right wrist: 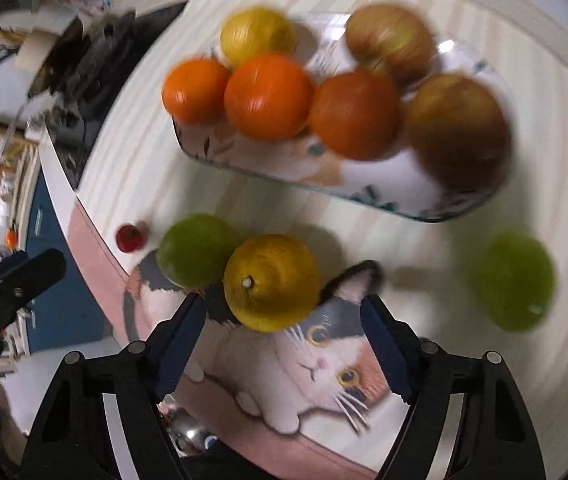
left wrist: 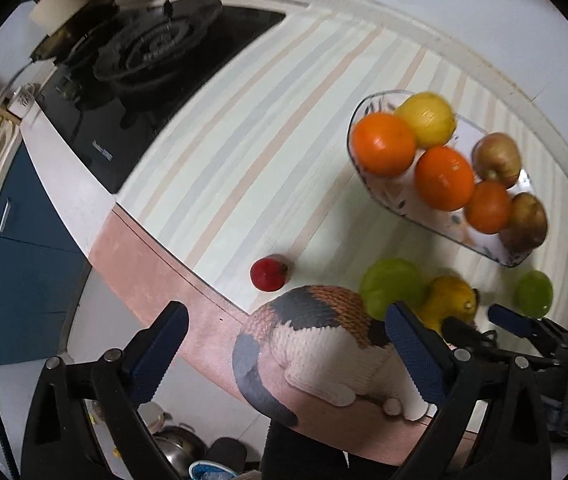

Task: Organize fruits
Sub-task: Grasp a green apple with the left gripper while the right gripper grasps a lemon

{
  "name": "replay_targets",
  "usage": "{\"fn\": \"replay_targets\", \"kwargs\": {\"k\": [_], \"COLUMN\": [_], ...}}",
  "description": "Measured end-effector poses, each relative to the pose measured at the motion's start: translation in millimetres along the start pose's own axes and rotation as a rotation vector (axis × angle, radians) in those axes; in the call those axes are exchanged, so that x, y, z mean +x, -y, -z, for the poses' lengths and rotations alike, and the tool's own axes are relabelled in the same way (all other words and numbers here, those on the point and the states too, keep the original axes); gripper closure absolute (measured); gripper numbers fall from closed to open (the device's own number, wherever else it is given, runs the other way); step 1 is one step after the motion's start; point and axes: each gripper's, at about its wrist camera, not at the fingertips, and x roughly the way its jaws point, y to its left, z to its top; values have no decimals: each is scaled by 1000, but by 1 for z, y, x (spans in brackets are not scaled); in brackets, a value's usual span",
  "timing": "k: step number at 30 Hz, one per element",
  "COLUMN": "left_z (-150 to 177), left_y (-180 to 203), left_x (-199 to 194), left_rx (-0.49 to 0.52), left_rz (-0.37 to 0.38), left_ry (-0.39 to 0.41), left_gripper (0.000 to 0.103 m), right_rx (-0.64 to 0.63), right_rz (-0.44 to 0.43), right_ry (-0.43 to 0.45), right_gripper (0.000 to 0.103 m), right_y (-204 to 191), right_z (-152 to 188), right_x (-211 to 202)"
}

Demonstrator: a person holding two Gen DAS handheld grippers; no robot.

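Fruit sorting partly done, judging by the layout: plate [right wrist: 384, 196] on the striped counter [left wrist: 243, 160] already loaded with three oranges [right wrist: 267, 96], a pale lemon [right wrist: 257, 36] and two brownish apples [right wrist: 458, 132], packed touching one another along its length. Left loose on the counter, in front of the plate: a yellow lemon [right wrist: 271, 282], a green fruit [right wrist: 195, 250] touching its left side, a second green fruit [right wrist: 518, 280] well apart to the right, and a small red fruit [right wrist: 128, 238] off to the left near the counter edge.

Right gripper [right wrist: 284, 344] with jaws spread wide and holding nothing, aimed straight at the yellow lemon, stem end facing the camera, fruit lying just ahead of the fingertips (probably the next pick, being nearest and centred). Lemon resting partly over the cat-print mat [right wrist: 316, 364].

Left gripper [left wrist: 284, 344] likewise spread wide and empty, hovering over the counter's front edge and the mat, red fruit the closest loose piece ahead of it. Plenty of blur in the right view, so fine contact hard to judge
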Motion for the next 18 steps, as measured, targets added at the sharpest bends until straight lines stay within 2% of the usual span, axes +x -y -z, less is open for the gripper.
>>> {"fn": "replay_targets", "kwargs": {"k": [1, 3, 5, 9, 17, 18], "left_z": [-1, -2, -3, -7, -16, -16], "left_y": [-1, -1, 0, 15, 70, 73], "left_x": [4, 13, 19, 31, 77, 81], "left_rx": [-3, -7, -12, 18, 148, 157], "left_rz": [-1, 10, 27, 85, 158, 159], "left_ry": [-8, -31, -50, -84, -179, -181], "left_gripper": [2, 2, 2, 2, 3, 6], "right_rx": [-6, -15, -40, -27, 41, 48], "right_rz": [1, -11, 27, 35, 81, 77], "right_ry": [-12, -20, -21, -21, -19, -19], "right_gripper": [33, 41, 41, 41, 41, 41], "right_y": [-1, -4, -7, 7, 41, 44], "right_z": [-1, -1, 1, 13, 30, 29], "right_x": [8, 17, 17, 7, 2, 3]}}
